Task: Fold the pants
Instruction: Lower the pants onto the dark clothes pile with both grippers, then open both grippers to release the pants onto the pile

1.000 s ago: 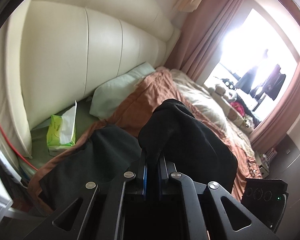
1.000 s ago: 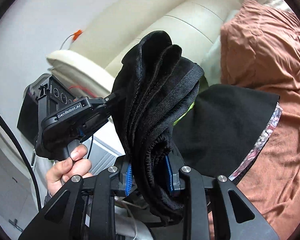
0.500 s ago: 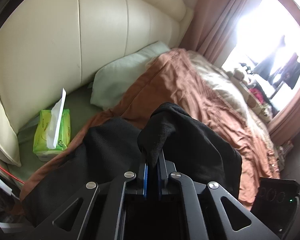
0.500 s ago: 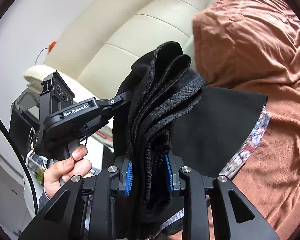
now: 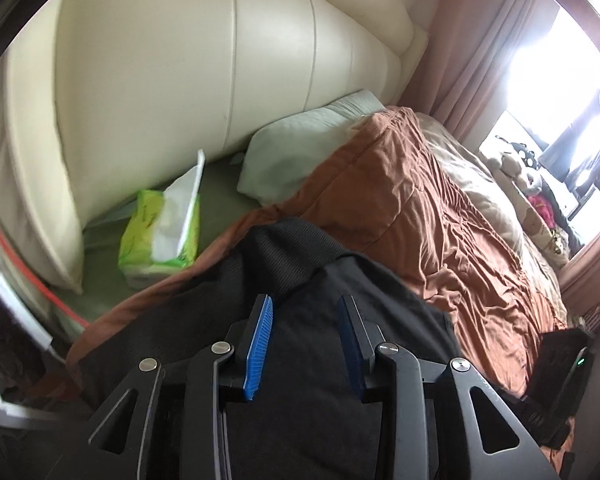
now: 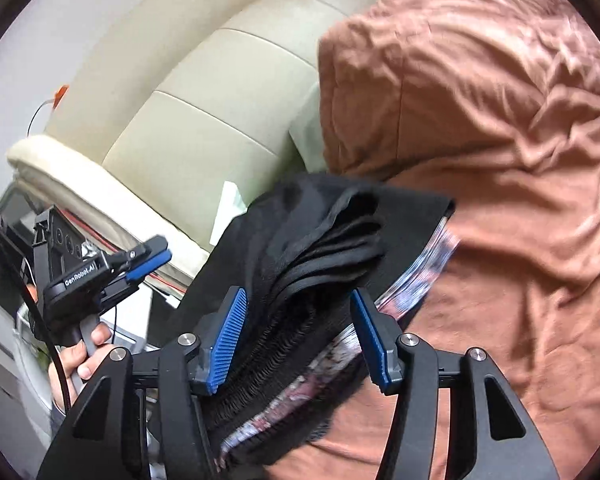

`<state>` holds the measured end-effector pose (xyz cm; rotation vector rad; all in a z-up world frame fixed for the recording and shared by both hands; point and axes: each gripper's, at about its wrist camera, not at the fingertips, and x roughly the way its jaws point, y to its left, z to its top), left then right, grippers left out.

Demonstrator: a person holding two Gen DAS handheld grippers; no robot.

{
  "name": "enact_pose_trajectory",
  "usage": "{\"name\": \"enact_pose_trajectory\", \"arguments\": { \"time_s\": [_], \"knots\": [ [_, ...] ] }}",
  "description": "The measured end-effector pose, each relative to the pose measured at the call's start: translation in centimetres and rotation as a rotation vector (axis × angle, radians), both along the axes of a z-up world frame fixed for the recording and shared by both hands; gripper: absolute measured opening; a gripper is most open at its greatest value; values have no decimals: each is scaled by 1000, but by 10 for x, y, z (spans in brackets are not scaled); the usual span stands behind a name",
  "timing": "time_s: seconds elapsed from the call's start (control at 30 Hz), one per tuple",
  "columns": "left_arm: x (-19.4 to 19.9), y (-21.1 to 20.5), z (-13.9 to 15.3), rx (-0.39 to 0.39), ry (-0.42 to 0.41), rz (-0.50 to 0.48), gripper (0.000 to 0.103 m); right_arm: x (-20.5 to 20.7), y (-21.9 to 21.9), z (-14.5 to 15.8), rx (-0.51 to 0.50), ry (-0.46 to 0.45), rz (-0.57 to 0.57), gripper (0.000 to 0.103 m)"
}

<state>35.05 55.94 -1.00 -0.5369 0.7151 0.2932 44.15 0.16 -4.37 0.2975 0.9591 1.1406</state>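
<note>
A: Left wrist view — the left gripper (image 5: 305,322) has just been spreading its jaws; the pants (image 5: 320,320) lie below them on the quilt (image 5: 440,220), no pad pressing the cloth.

B: And the right gripper (image 6: 298,330)?

A: Its jaws have just been opening too. The folded layers sit between the pads (image 6: 230,334) but look let go.

B: So the fold is laid down?

A: I'd judge so — a stacked bundle on the bed, waistband towards the right wrist camera. Maybe smoothing or one more fold remains.

B: Any writing?

A: "GenRobot.AI" on the left gripper's body, seen from the right wrist. The tissue pack (image 5: 160,236) print is unreadable.
</note>
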Motion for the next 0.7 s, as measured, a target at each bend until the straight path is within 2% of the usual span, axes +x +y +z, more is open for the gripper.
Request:
{"name": "enact_pose_trajectory", "arguments": {
  "time_s": [0.2, 0.37, 0.47, 0.57, 0.63, 0.7],
  "knots": [
    [-19, -16, -3, 1, -15, -18, 36, -8, 2, 38, -7, -160, 12, 52],
    [-30, -32, -9, -17, -39, -50, 36, -32, 24, 55, -28, -253, 97, 39],
    [-31, -39, -17, -30, -35, -55, 36, -45, 45, 53, -74, -322, 154, 36],
    [-32, -42, -25, -50, -32, -54, 36, -45, 57, 40, -109, -325, 177, 33],
    [-32, -43, -34, -68, -18, -49, 36, -41, 58, 29, -143, -326, 172, 26],
    [-32, -45, -39, -77, -3, -52, 36, -37, 56, 17, -168, -325, 167, 26]
  ]
}}
